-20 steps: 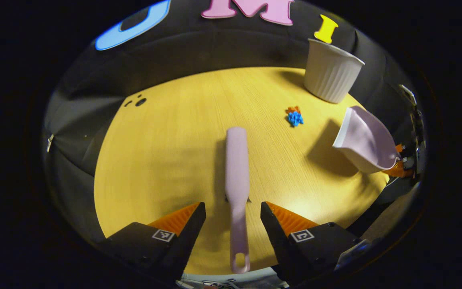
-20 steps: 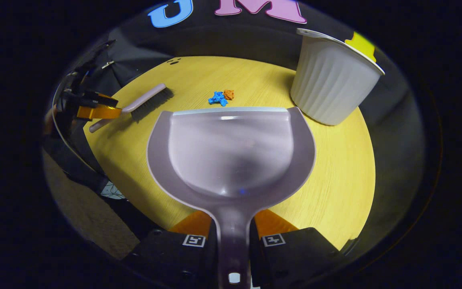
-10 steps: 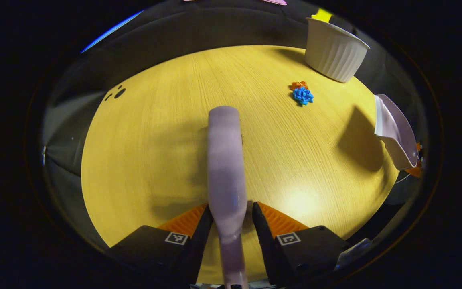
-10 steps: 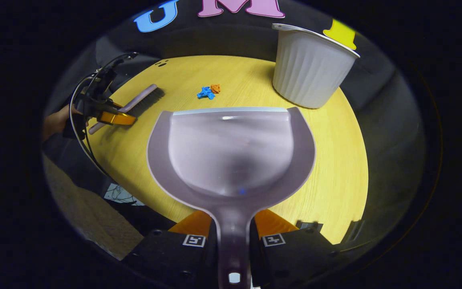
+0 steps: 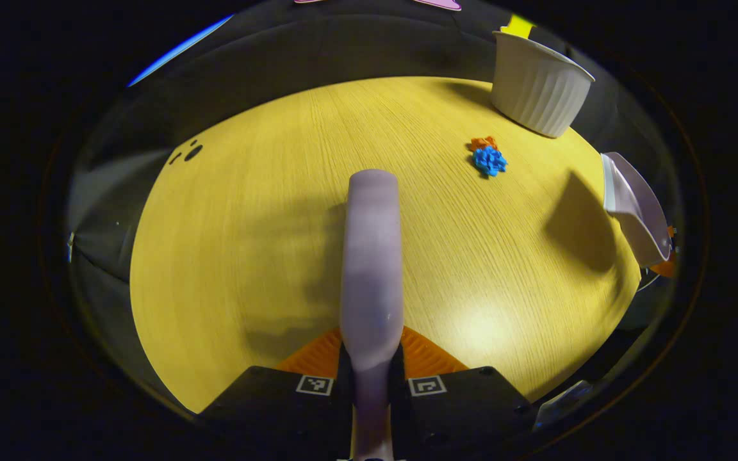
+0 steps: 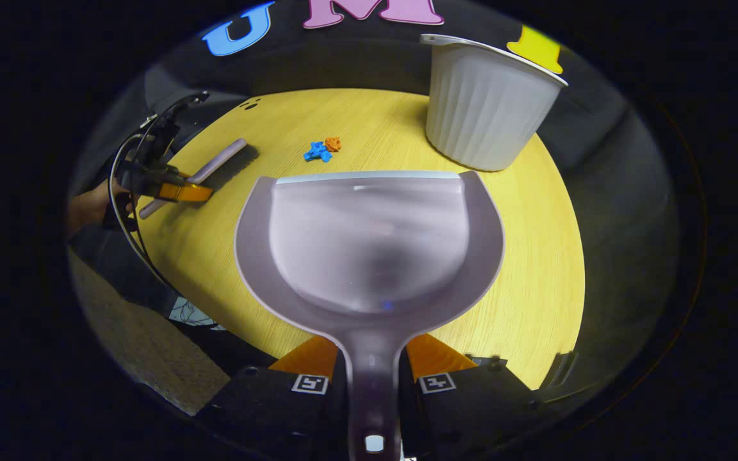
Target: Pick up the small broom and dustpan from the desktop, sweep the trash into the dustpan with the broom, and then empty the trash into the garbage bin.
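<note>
My left gripper (image 5: 370, 368) is shut on the handle of the lilac broom (image 5: 371, 256), which points forward over the round yellow table (image 5: 266, 211). In the right gripper view the same broom (image 6: 212, 166) and left gripper (image 6: 173, 191) appear at the table's left edge. My right gripper (image 6: 372, 371) is shut on the handle of the lilac dustpan (image 6: 369, 243), held above the table with its lip facing the trash. The trash, a blue scrap (image 5: 489, 160) with an orange scrap (image 5: 483, 143) beside it, lies on the table near the bin; the same blue scrap (image 6: 316, 152) lies beyond the dustpan's lip.
A white ribbed garbage bin (image 6: 484, 109) stands at the table's far right; the left gripper view has the bin (image 5: 539, 89) at upper right and the dustpan (image 5: 635, 208) at the right edge. A hand (image 6: 90, 208) holds the left gripper. Carpet floor (image 6: 145, 346) lies below the table edge.
My left gripper closed around the broom handle and raised the broom off the table. The right gripper with the dustpan drifted slightly, so the bin and trash shifted left in its view.
</note>
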Available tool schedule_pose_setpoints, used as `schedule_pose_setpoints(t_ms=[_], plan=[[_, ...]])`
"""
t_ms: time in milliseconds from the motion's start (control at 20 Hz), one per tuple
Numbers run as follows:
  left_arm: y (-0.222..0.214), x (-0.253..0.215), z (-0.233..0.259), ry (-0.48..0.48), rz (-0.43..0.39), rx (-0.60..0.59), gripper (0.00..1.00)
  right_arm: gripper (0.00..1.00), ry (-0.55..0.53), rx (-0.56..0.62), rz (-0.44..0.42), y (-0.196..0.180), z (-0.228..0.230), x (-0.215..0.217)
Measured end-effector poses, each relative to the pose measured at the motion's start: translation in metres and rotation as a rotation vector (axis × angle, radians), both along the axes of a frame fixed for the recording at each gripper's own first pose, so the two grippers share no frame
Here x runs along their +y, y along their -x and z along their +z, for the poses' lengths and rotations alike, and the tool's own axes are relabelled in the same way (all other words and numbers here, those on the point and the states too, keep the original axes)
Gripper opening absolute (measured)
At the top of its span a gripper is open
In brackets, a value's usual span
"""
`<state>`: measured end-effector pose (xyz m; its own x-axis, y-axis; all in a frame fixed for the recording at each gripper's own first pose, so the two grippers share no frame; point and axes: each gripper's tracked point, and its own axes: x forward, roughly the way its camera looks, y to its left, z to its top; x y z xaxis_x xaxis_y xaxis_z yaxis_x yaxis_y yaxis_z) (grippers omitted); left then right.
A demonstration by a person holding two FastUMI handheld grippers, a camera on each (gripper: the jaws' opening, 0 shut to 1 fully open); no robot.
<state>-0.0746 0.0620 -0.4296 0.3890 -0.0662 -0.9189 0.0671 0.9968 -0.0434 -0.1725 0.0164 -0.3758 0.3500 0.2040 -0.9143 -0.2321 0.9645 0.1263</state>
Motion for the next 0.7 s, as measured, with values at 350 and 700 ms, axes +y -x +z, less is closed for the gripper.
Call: schedule_pose_setpoints(t_ms=[350, 700], plan=[[-0.075, -0.028, 0.018, 0.028, -0.112, -0.070, 0.28, 0.36, 0.055, 0.128, 0.175, -0.001, -0.011, 0.007], [-0.136, -0.071, 0.010, 0.003, -0.282, -0.048, 0.27, 0.36, 0.097, 0.165, 0.217, -0.009, -0.022, 0.000]])
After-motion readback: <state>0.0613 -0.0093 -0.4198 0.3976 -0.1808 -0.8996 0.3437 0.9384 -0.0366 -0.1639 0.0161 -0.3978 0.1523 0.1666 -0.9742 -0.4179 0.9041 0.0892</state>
